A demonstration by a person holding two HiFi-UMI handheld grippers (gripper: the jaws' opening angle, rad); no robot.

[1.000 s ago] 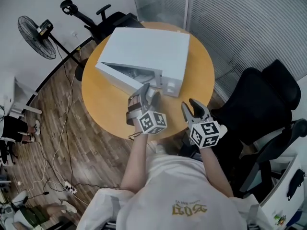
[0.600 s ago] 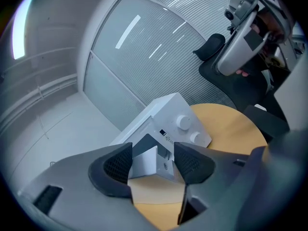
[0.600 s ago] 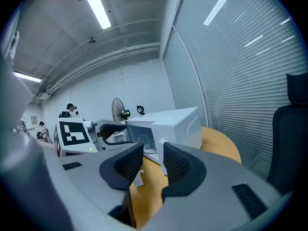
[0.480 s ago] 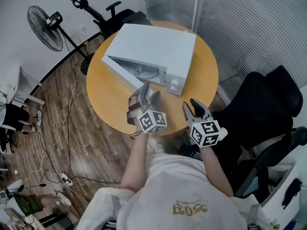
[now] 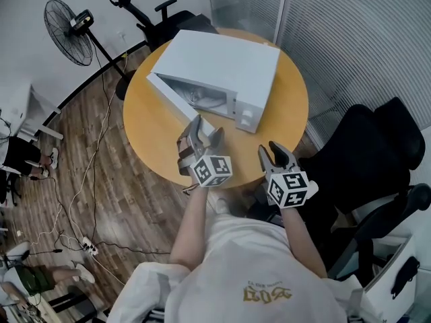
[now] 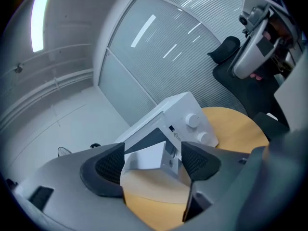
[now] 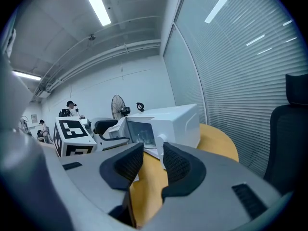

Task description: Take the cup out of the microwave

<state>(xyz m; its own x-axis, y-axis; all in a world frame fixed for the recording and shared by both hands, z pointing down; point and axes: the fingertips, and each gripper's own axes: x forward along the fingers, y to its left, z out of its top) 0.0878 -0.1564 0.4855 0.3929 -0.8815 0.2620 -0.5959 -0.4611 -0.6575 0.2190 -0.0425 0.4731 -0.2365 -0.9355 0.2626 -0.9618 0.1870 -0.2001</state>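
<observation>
White box-shaped microwave [image 5: 222,62] on round yellow wooden table [image 5: 151,143], door [image 5: 176,101] swung open, so opening step seems done. Cup probably pale shape in cavity [image 5: 202,99], unclear. Left gripper [image 5: 205,129] near door, jaws just opened wide, empty. Right gripper [image 5: 270,149] narrow, empty. Next: reach into cavity, close around cup.

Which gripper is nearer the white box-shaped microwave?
Left. The left gripper, jaws just opened wider and empty, is before the microwave door; the right gripper hangs back at the table edge.

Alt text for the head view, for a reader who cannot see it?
From above, a white microwave with its door open sits on a round wooden table. The left claw, jaws just opened and empty, points at the door; the right claw, open, waits beside it.
</observation>
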